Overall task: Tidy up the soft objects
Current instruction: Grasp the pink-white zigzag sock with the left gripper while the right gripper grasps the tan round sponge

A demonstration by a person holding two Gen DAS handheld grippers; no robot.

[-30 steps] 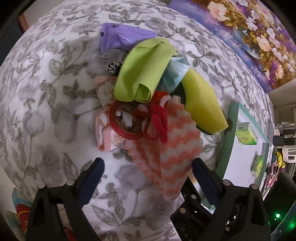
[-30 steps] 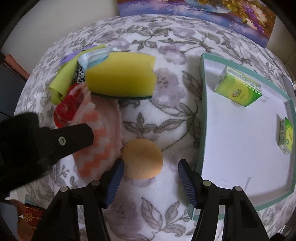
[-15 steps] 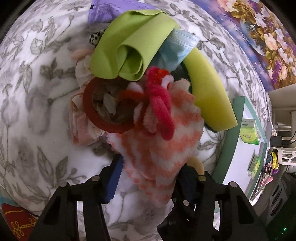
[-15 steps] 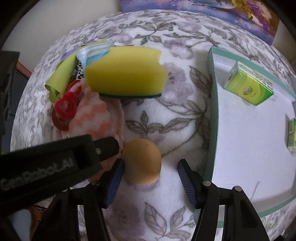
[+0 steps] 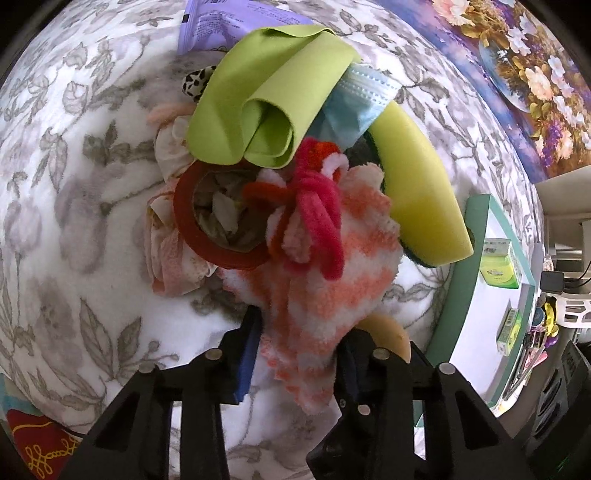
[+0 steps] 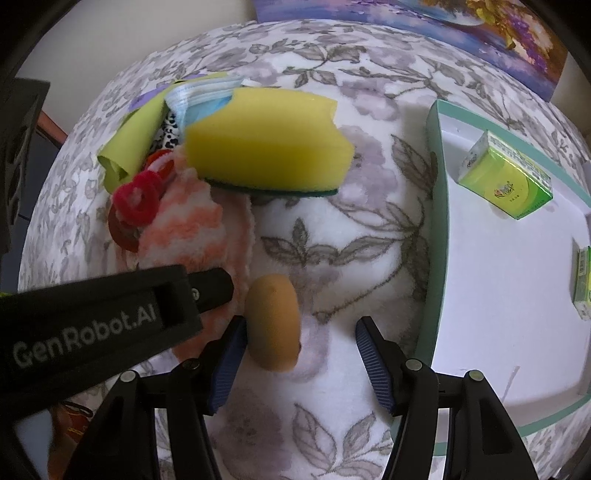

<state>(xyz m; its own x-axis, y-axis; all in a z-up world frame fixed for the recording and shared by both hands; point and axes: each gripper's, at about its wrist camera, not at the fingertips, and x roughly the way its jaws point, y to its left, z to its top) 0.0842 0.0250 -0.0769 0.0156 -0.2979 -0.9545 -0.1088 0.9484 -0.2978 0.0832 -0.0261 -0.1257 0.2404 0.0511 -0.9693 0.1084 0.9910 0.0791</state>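
Observation:
A pile of soft things lies on the floral blanket. My left gripper is shut on the orange-and-white fluffy cloth, which bunches up between its fingers; the cloth also shows in the right wrist view. A red pipe-cleaner knot sits on the cloth. Behind are a green folded cloth, a blue face mask, a yellow sponge and a red ring. My right gripper is open around an orange round sponge, which leans against its left finger.
A teal-rimmed white tray stands to the right with two green boxes in it. A purple packet lies behind the pile. A flower painting runs along the far edge. The left gripper's body crosses the right wrist view.
My left gripper moved forward onto the fluffy cloth and closed on it, bunching it up. My right gripper stayed open around the orange sponge, which now tilts toward its left finger.

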